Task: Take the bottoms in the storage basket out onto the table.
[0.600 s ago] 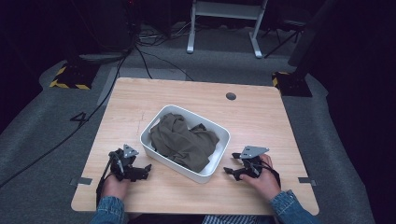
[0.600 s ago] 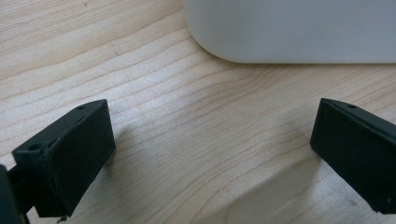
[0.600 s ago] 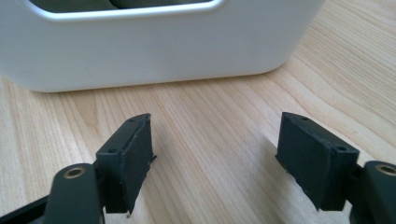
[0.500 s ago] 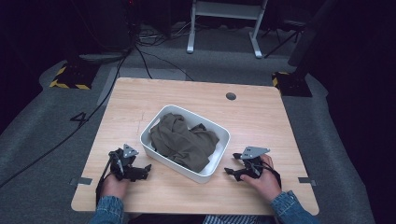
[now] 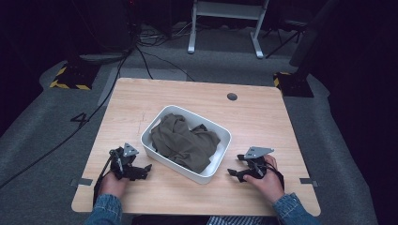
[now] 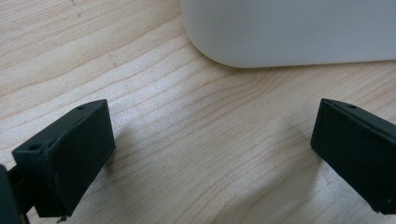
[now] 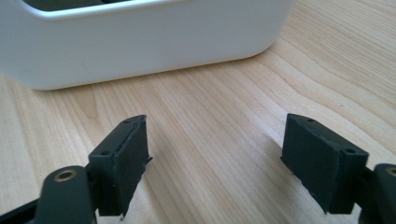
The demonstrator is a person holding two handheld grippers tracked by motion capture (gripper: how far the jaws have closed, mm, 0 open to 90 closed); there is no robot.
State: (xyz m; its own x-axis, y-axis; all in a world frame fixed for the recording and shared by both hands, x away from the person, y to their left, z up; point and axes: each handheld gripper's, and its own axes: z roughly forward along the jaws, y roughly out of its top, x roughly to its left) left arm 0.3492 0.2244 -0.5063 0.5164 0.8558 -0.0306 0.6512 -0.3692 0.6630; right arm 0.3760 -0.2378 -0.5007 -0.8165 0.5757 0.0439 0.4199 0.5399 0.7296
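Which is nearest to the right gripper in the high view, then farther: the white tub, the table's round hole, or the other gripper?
From the right gripper:
1. White tub, just beside it, mid-table.
2. Left gripper, beyond the tub.
3. Round hole, near the far edge; too close to 2 to call.

A dark mark shaped like the numeral 4 stands on the grey floor just left of the table; yellow-and-black hazard stripes edge a dark base further back on that side; nothing else is readable.
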